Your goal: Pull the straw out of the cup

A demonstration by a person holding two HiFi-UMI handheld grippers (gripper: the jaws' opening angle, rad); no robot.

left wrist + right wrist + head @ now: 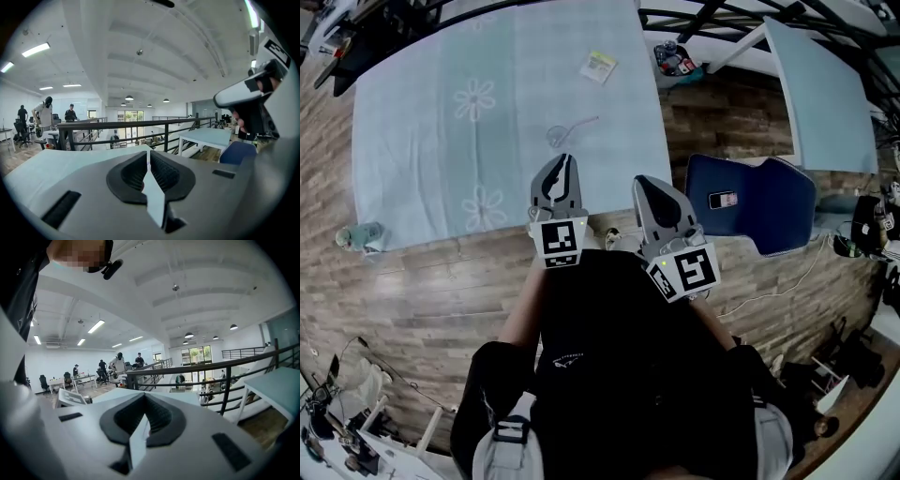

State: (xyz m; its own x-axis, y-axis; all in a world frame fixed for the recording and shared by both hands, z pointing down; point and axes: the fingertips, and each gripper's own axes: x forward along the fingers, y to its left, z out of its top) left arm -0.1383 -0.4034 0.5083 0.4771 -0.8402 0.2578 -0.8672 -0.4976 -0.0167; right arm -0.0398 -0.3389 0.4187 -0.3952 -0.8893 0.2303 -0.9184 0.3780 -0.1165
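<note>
1. At the far left, by the near corner of the table [403,202]: a small greenish see-through thing [358,236], crumpled-looking and too small to name.
2. Over the big table, a smooth light blue cloth [422,56] with pale flower shapes printed on it. All around it, a brown floor [422,300] of rough wooden planks.
3. Near the middle of the cloth, a clear round cup [558,137], farther away than both tools and apart from them.
4. At the cup, a thin pink straw [584,123], with one end at the rim and the other slanting off to the far right. Too small to tell how deep inside.
5. Far back on the cloth, to the right of the cup, a small flat yellow packet [598,66], nearly square.
6. Next, the left gripper [565,161], made of hard grey plastic, curved like a beak and pointing toward the far side. Black ridged pads [133,171] pressed tight together, with nothing between them. At its near end, a cube [562,239] with black-and-white squares.
7. Just beside it, the right gripper [643,181], with the same grey shell and the same kind of marked cube. Its black ridged pads [159,416] pressed together too, pinching nothing.
8. To the right of the tools, a dark blue chair [769,211], smooth, with rounded corners.
9. At the far right, a second table [825,94] with a flat pale blue top.
</note>
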